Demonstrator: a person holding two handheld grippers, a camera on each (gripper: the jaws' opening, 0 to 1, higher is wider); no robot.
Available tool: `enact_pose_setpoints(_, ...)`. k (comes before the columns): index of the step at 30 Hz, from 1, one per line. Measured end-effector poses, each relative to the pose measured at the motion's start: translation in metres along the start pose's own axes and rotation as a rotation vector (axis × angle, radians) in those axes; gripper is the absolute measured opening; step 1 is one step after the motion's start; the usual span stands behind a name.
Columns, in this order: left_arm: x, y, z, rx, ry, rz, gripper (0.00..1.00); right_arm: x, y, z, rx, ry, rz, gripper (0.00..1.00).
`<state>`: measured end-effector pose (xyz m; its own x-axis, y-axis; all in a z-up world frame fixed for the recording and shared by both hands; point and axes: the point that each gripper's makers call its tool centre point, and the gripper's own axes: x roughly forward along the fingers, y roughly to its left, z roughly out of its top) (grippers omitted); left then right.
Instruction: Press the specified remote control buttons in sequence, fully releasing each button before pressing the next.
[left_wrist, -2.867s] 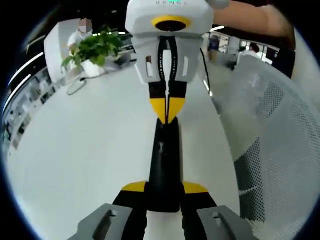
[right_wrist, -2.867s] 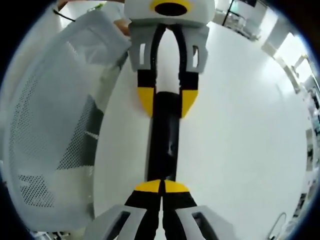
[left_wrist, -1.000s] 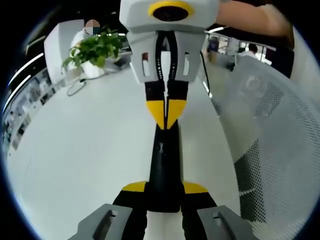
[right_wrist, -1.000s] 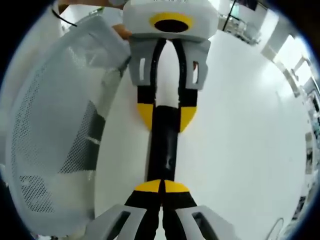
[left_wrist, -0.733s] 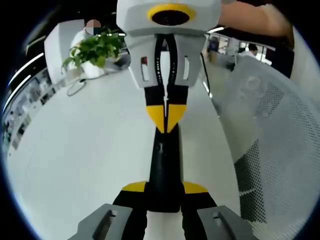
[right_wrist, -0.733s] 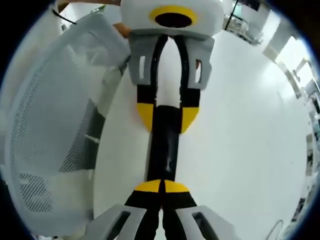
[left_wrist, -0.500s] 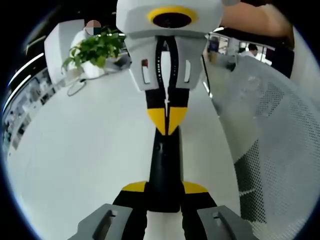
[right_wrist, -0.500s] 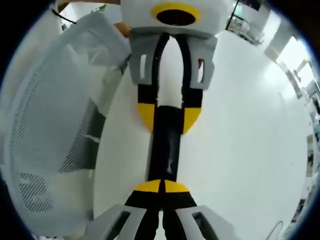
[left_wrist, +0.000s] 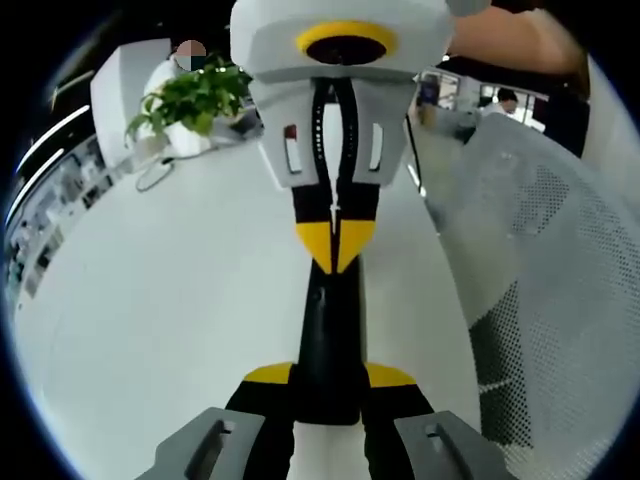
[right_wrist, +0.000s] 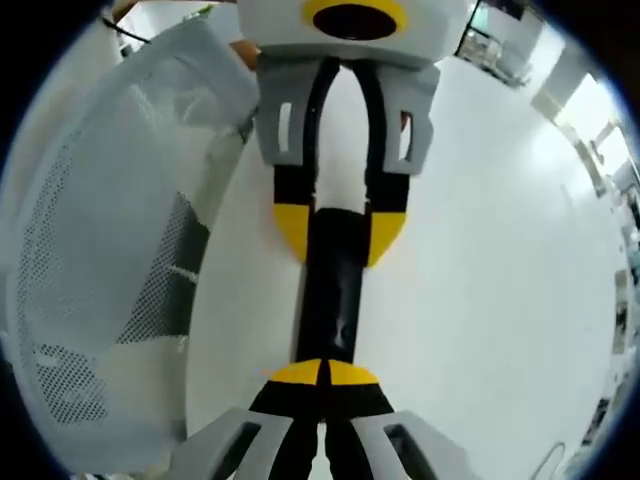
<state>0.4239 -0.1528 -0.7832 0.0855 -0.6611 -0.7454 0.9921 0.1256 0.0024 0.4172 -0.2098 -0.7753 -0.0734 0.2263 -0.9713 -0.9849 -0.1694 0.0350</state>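
Remote control pinned at one end, pressed at the other.
Left gripper view: the black remote runs up the frame's centre on the white table; the left gripper clasps its near end between spread yellow-tipped jaws; the right gripper descends from the top, jaws clenched to one point touching the remote's far end; a potted plant sits upper left, a mesh chair at right; press straight down with that single tip, then lift fully clear before the next button. Right gripper view: the right gripper, clenched, rests on the remote control at lower centre; the left gripper straddles its far end at upper centre.
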Motion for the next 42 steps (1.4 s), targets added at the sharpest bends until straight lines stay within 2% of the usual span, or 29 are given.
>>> enact_pose_setpoints(19,0.0,0.001,0.0,0.002,-0.004,-0.002,0.24,-0.002,-0.002,-0.001,-0.002,-0.009,-0.005,0.0)
enact_pose_setpoints(26,0.0,0.0,0.001,0.002,-0.005,0.0,0.24,-0.008,-0.01,0.007,0.012,-0.055,-0.024,0.0)
enact_pose_setpoints(42,-0.001,-0.001,0.001,0.001,-0.01,0.004,0.24,0.001,-0.016,0.019,-0.011,-0.059,-0.03,0.0)
